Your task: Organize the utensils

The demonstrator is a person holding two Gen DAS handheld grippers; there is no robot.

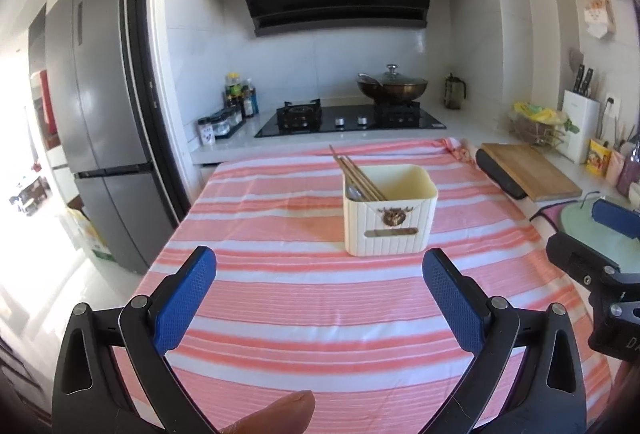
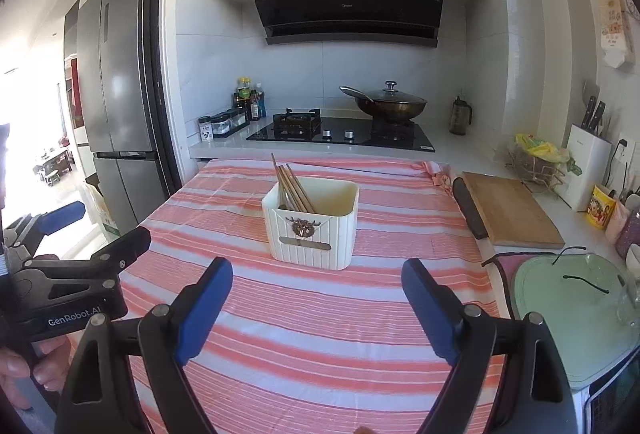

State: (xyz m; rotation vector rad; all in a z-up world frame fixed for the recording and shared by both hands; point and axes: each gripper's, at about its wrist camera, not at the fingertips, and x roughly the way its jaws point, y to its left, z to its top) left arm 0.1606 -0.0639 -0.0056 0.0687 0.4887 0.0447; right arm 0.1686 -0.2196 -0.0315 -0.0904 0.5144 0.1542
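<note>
A cream ribbed utensil holder (image 1: 390,220) (image 2: 313,230) stands on the pink striped tablecloth (image 1: 304,314) (image 2: 312,334). Several wooden chopsticks (image 1: 358,174) (image 2: 294,186) lean in its left side, with a metal utensil (image 1: 354,193) beside them. My left gripper (image 1: 320,266) is open and empty, held above the cloth in front of the holder. My right gripper (image 2: 318,274) is open and empty, also in front of the holder. The right gripper's body shows at the right edge of the left wrist view (image 1: 592,266); the left gripper's body shows at the left of the right wrist view (image 2: 72,282).
A wooden cutting board (image 1: 528,172) (image 2: 512,214) and a green glass lid (image 2: 576,306) lie on the counter to the right. A stove with a lidded wok (image 1: 392,86) (image 2: 390,104) is behind the table. A fridge (image 1: 100,138) stands left.
</note>
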